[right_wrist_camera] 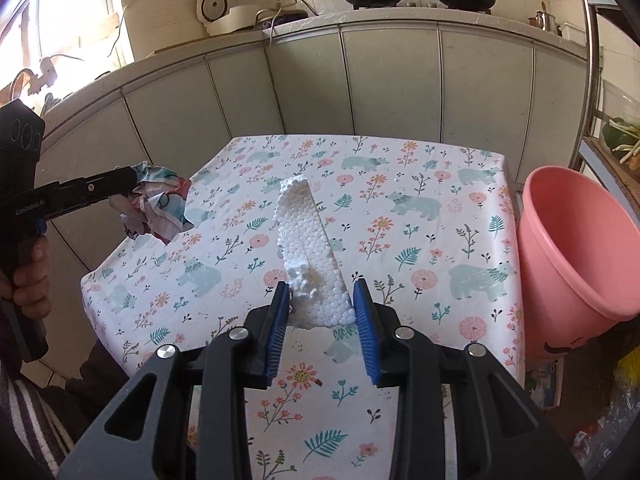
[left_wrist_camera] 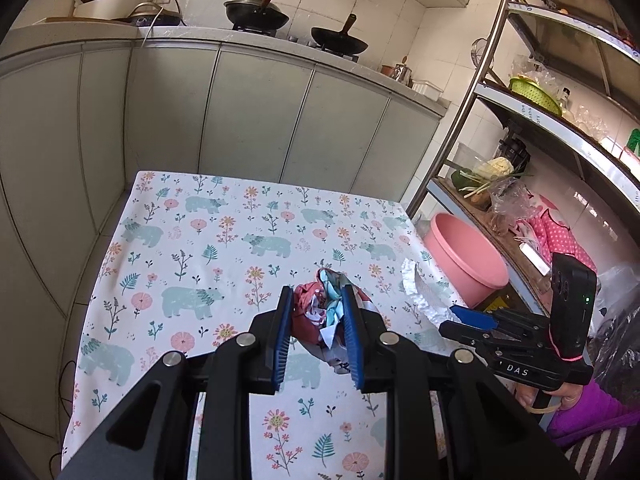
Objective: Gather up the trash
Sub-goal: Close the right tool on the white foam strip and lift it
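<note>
Left claw (left_wrist_camera: 318, 320): clamped on a crumpled paper wad (left_wrist_camera: 326, 312), held above the worktop (left_wrist_camera: 208, 240).
Right claw (right_wrist_camera: 322, 312): pads pressed on the near end of a white foam piece (right_wrist_camera: 304, 236), which reaches away ahead of the claw.
Pink basin (right_wrist_camera: 568, 248): right of the right claw, beside the worktop edge.
Writing: "DAS" on the right claw's body; "GenRobot.AI" on the left claw's body.

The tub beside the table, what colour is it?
The tub is plain pink, clearest in the right wrist view.
</note>
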### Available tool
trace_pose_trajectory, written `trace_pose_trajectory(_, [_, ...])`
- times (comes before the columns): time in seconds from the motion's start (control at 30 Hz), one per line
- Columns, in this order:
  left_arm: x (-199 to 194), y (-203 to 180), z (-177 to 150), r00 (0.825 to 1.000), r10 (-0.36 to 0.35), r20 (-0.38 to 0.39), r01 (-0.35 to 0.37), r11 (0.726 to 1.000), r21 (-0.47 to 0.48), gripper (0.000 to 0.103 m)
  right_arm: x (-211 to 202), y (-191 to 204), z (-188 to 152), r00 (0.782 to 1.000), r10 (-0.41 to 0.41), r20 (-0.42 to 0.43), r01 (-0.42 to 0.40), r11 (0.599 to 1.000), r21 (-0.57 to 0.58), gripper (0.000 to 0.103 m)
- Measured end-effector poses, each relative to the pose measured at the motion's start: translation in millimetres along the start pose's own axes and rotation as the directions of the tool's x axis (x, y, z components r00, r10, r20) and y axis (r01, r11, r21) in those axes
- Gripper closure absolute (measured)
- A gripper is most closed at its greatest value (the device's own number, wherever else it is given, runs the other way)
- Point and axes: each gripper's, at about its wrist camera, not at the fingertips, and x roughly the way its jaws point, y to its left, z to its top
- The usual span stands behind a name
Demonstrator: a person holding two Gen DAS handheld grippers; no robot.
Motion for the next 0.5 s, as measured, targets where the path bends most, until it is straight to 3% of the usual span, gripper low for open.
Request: trace_pose_trajectory(0.5, [24, -65, 41, 0.990, -0.125, 0.059, 0.117, 0.986, 0.118, 0.080, -50, -43, 8, 0.980, -0.130, 0.154, 0.108, 0.984, 0.142, 0.069])
